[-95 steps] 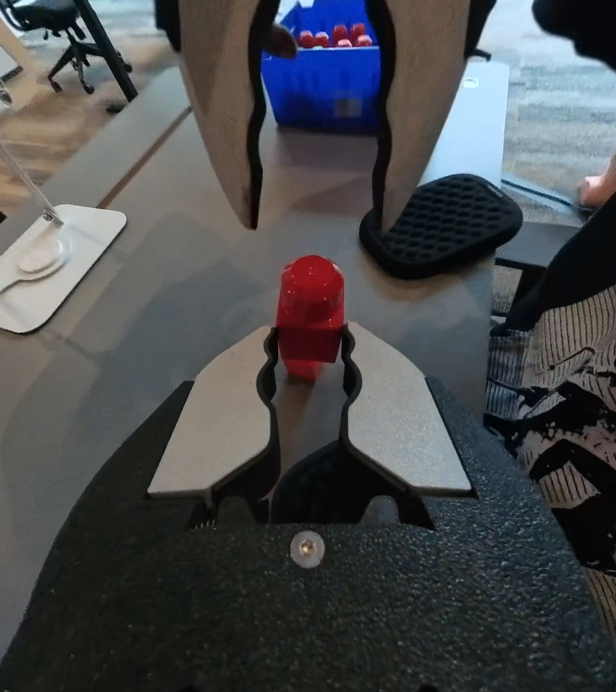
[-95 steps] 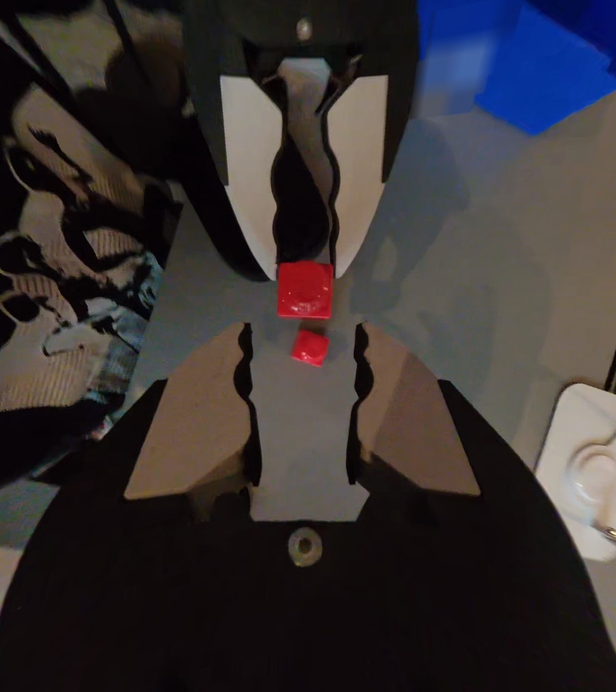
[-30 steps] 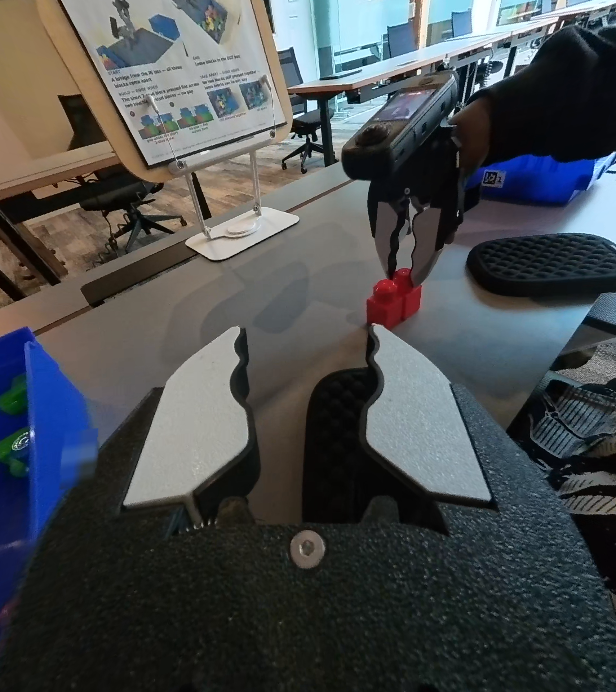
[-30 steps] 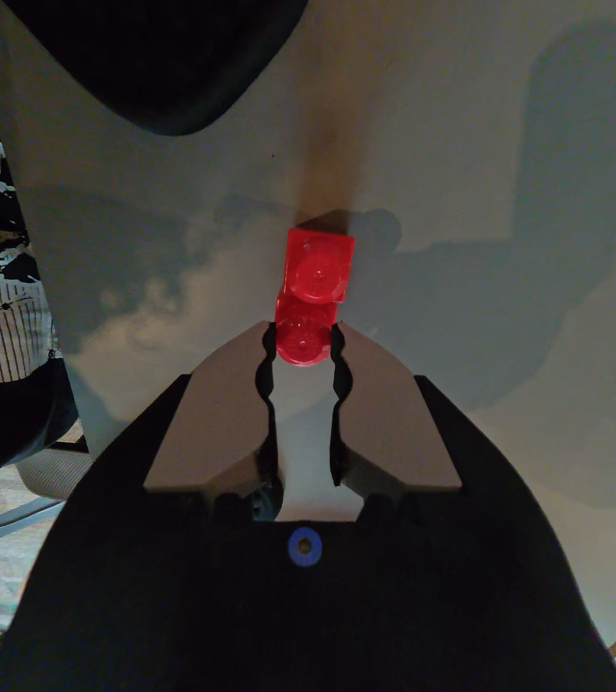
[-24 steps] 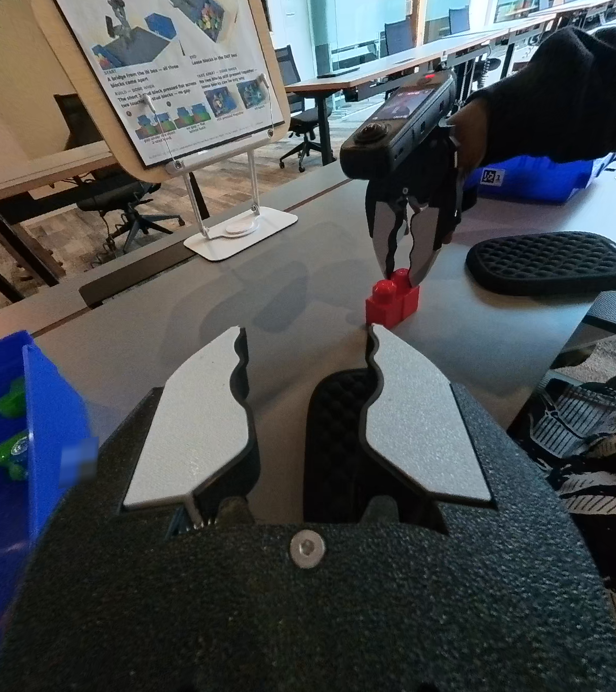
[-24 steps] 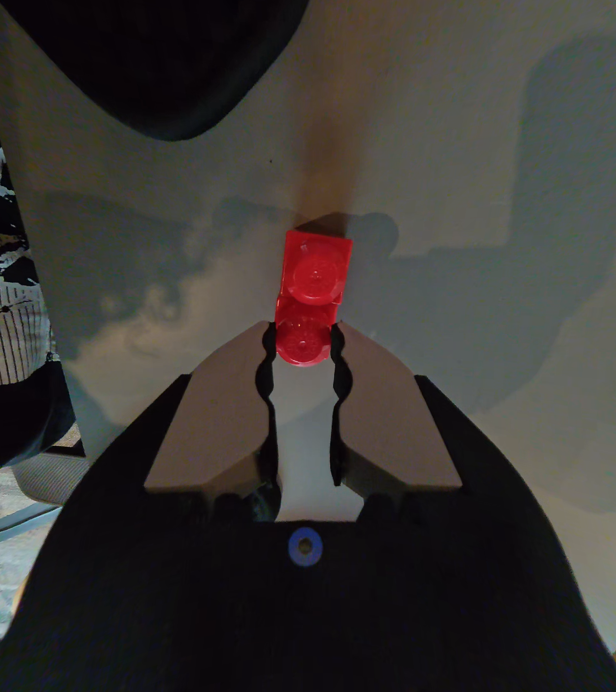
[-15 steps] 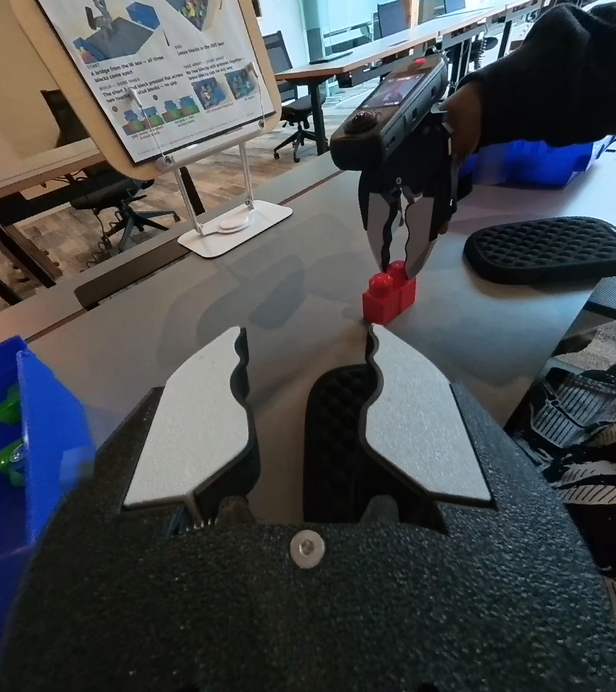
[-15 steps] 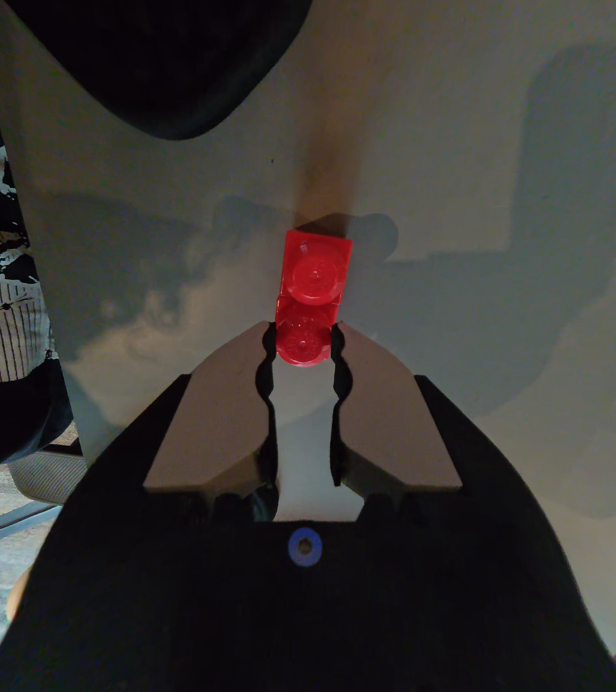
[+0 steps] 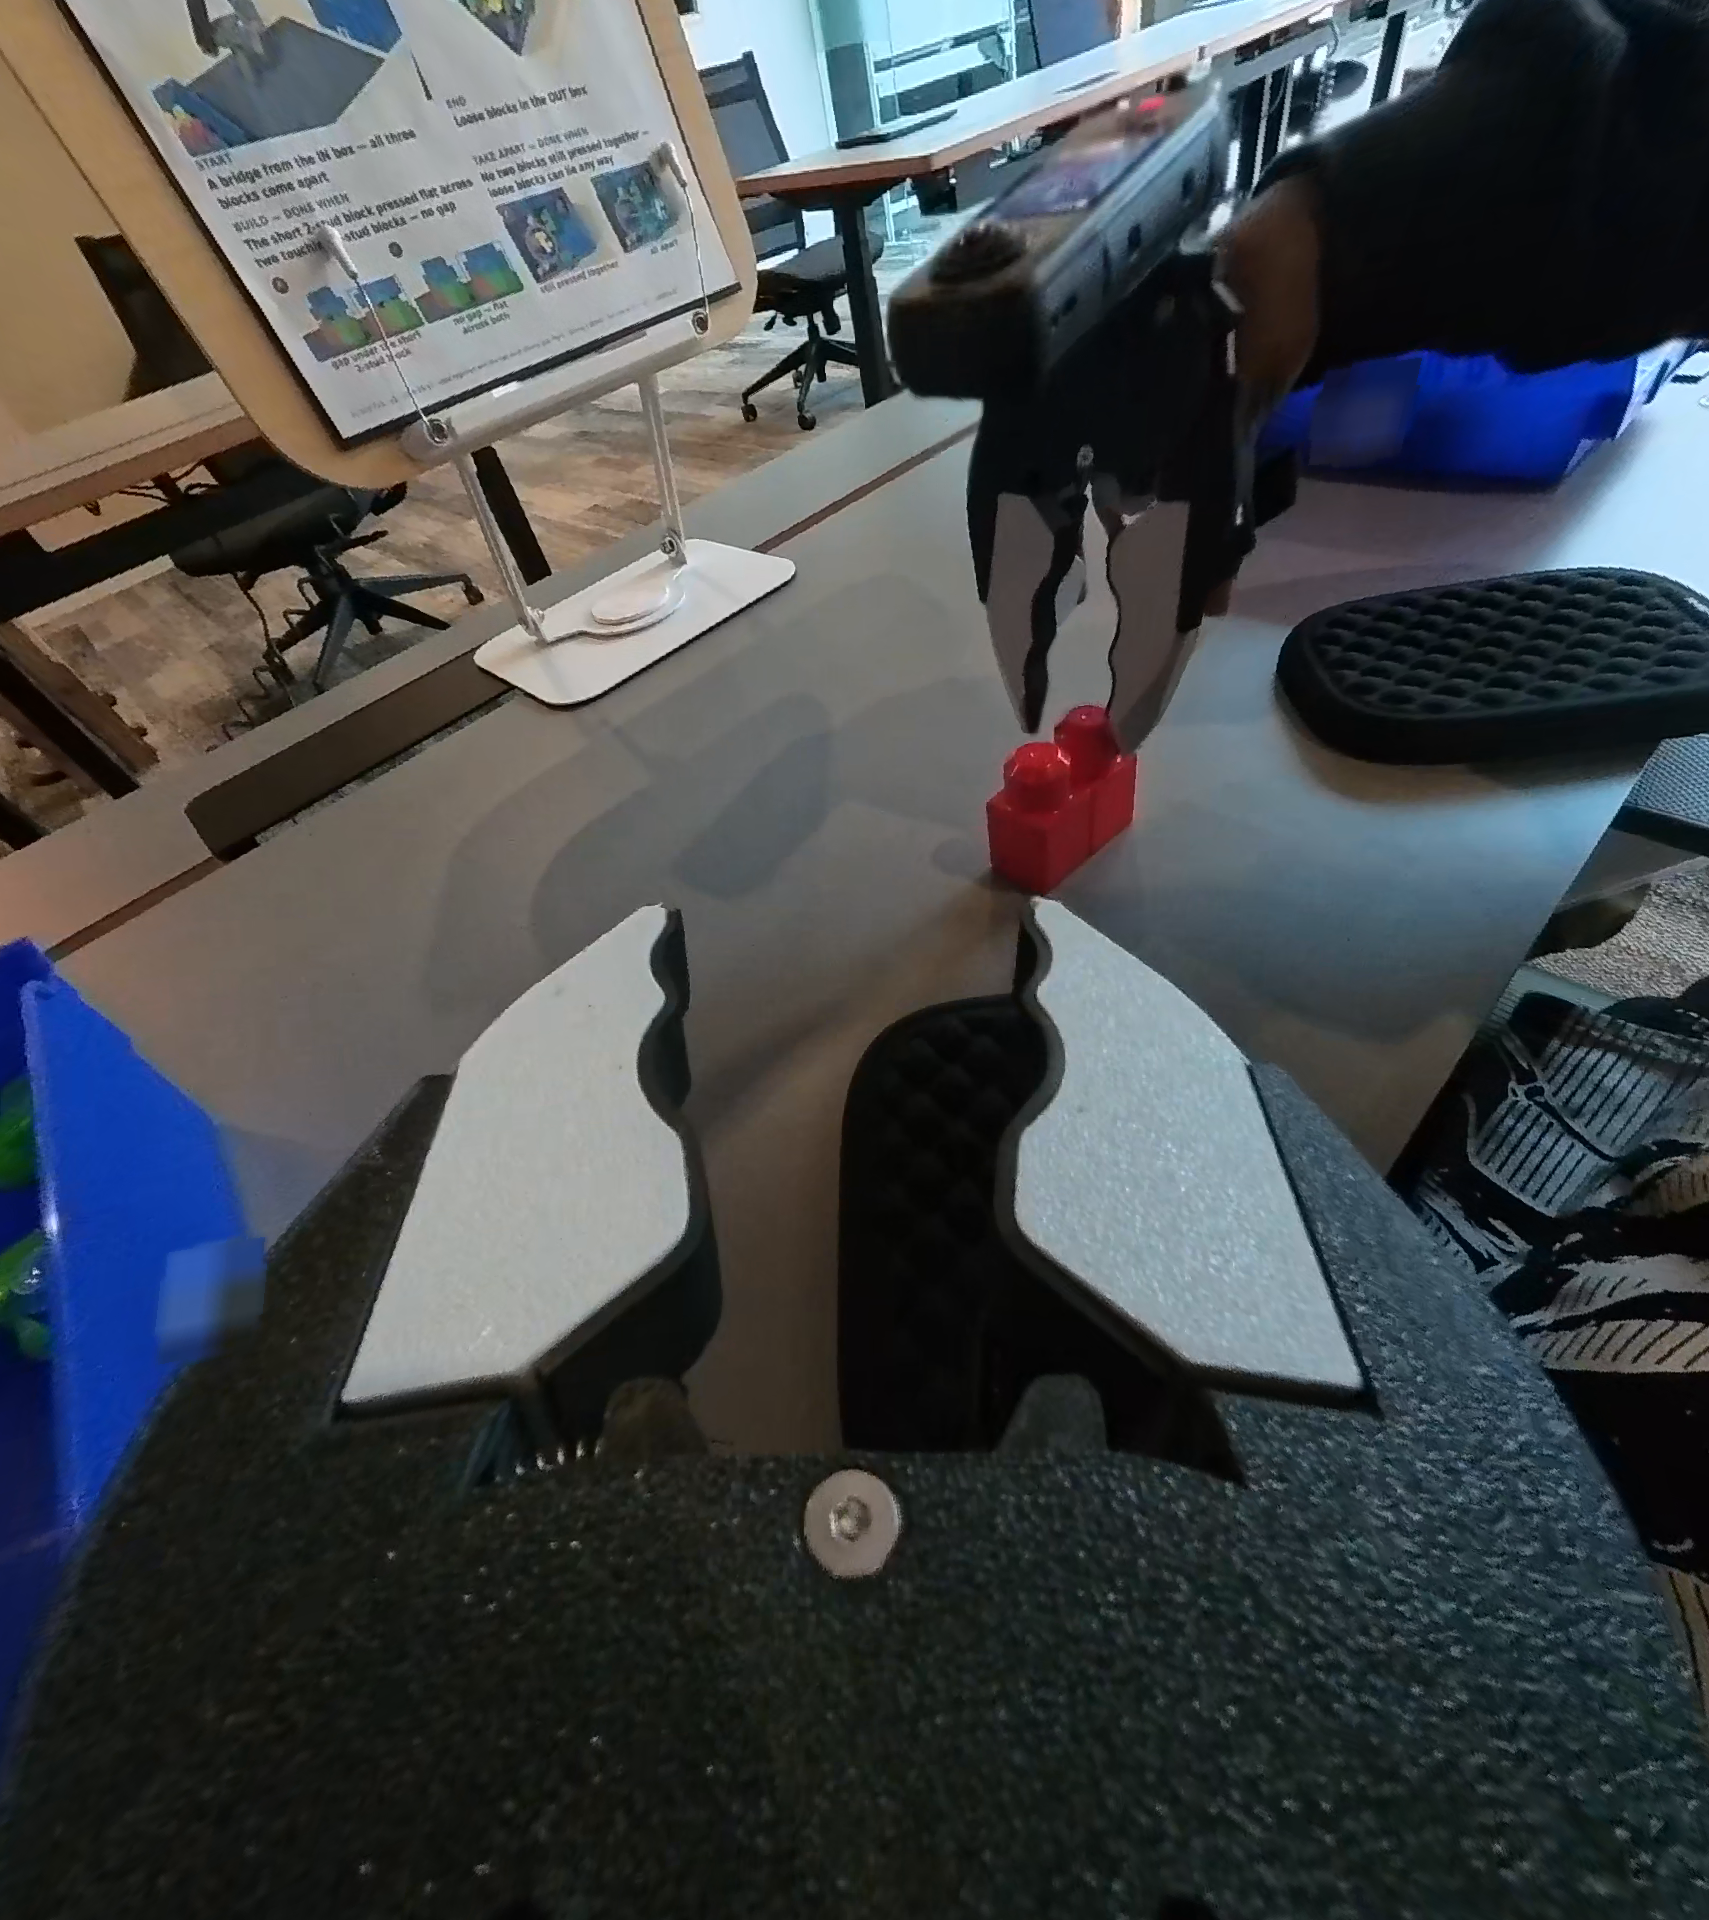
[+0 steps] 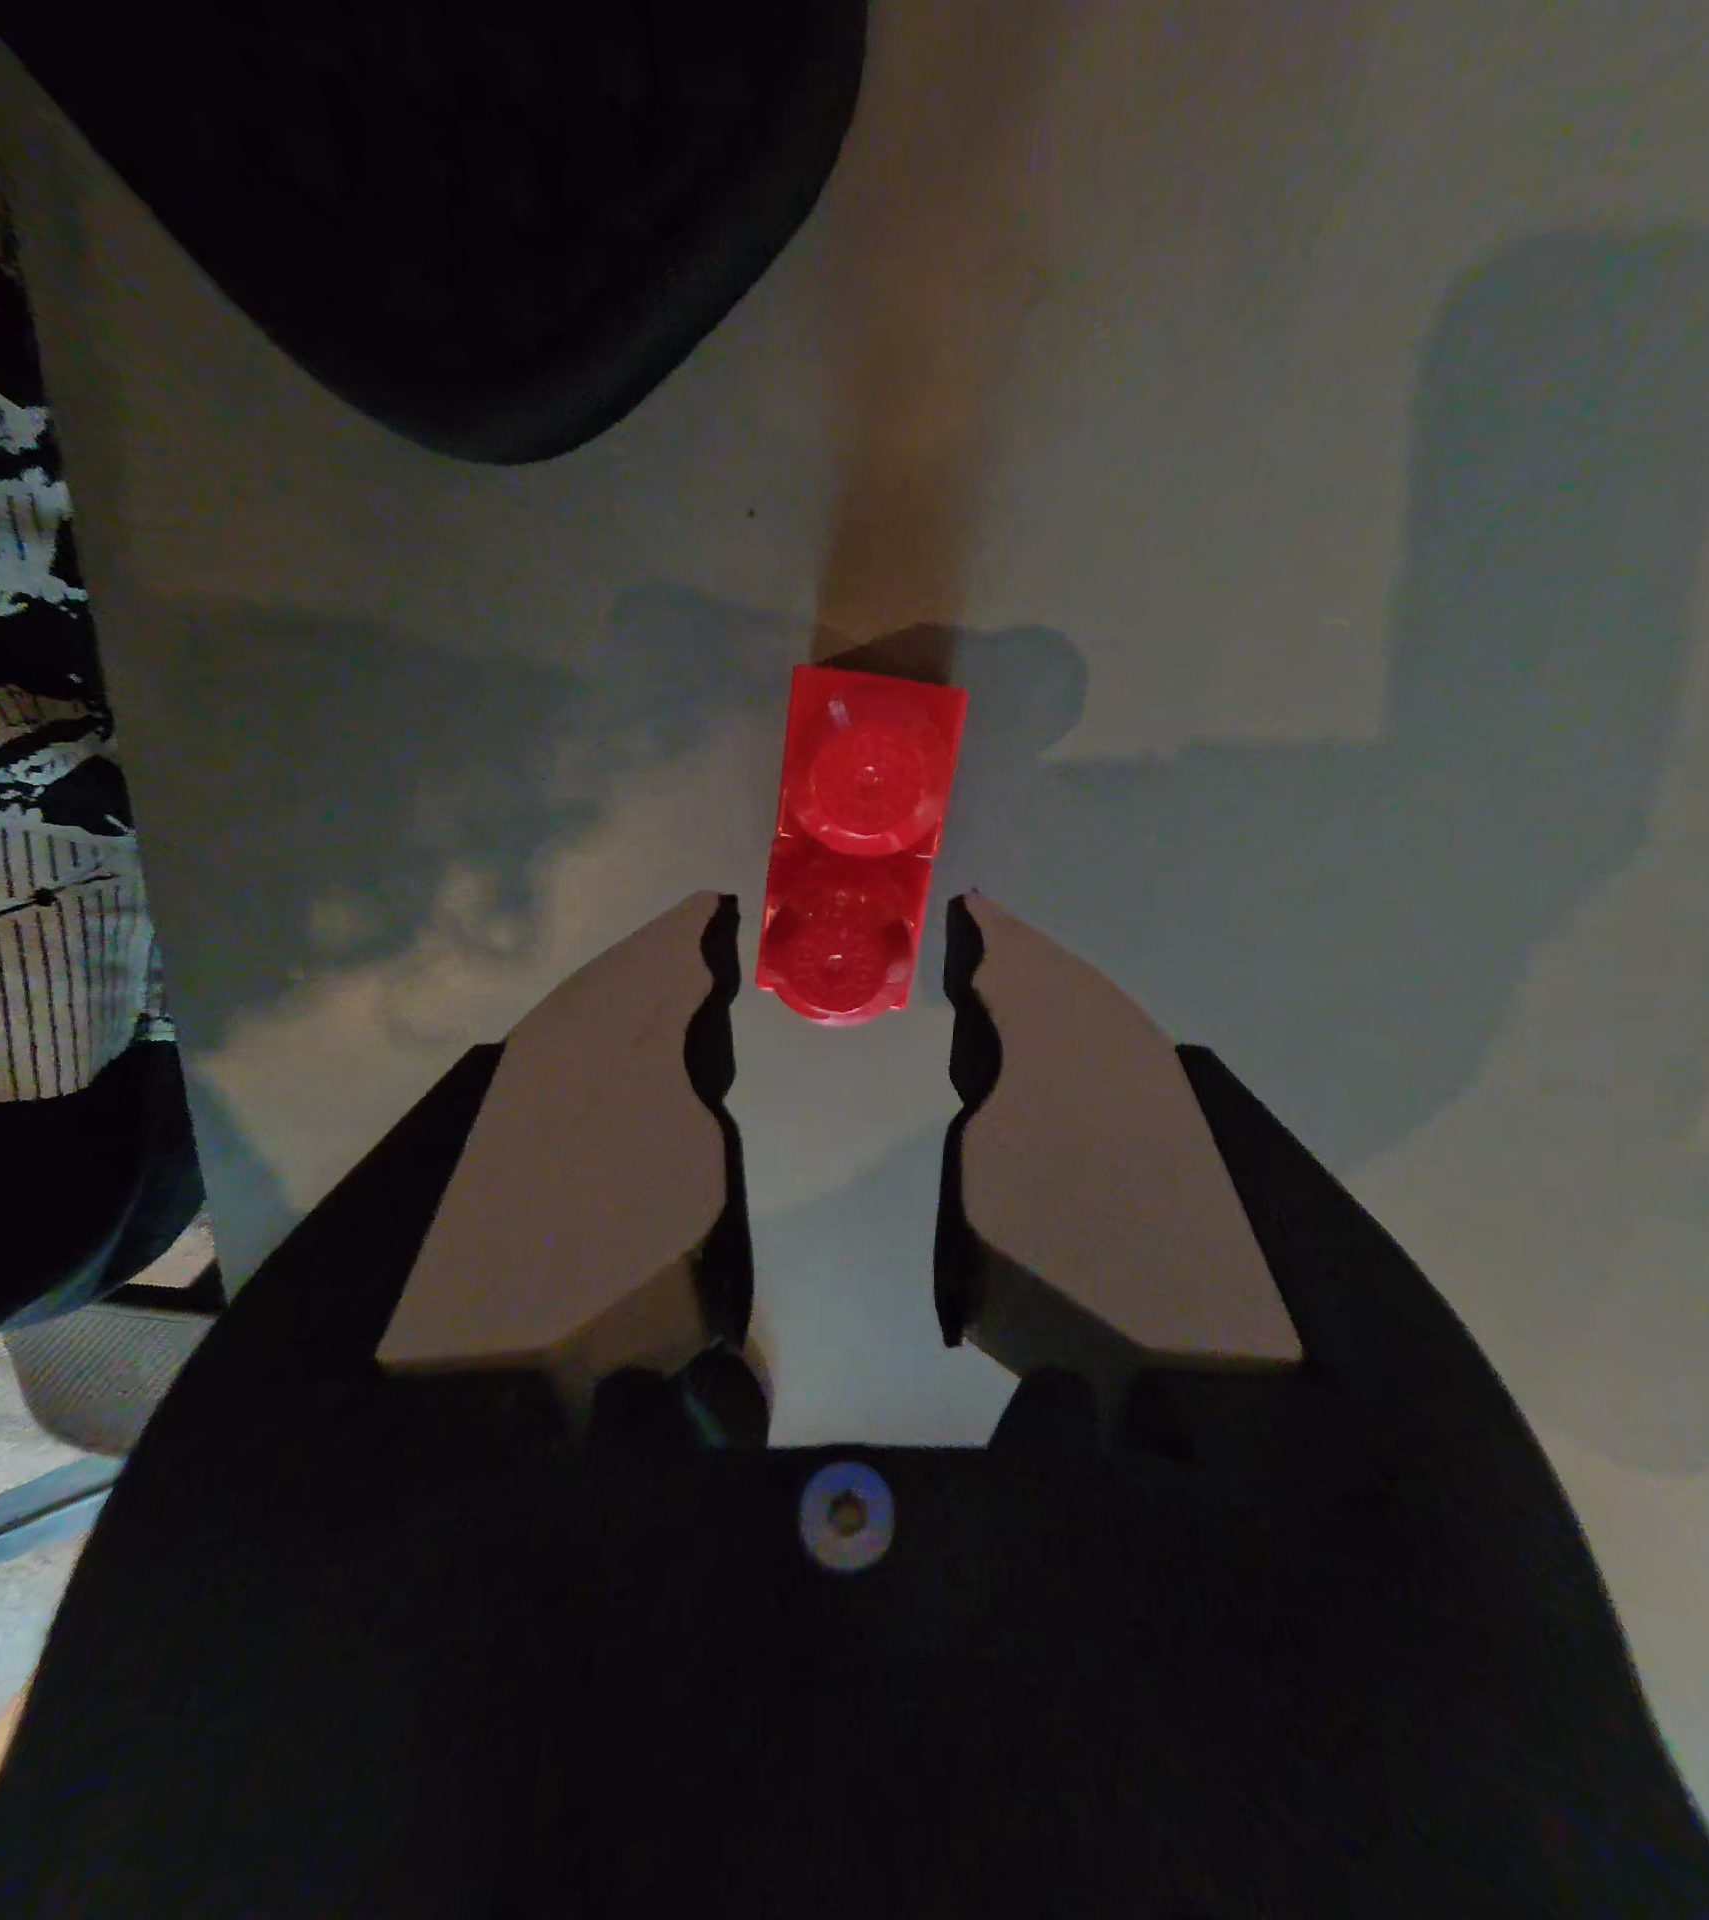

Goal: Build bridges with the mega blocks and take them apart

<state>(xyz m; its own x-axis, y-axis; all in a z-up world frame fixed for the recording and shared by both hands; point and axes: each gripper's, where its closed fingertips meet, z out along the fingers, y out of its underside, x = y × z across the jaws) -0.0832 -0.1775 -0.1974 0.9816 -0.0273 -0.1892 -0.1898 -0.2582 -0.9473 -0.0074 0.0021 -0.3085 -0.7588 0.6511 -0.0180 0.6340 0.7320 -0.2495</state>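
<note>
Sitting side by side, touching: two red blocks (image 10: 855, 852); right gripper (image 10: 845, 914) fingers apart, left gripper (image 9: 850, 925) likewise.

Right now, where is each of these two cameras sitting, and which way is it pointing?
Left wrist view: on the left gripper, low, looking level across the grey table at the red blocks; the right gripper and a sleeved hand show beyond.
Right wrist view: on the right gripper, looking straight down; its open fingers flank the nearer block.
Shared: the red blocks, table, black pad.
</note>
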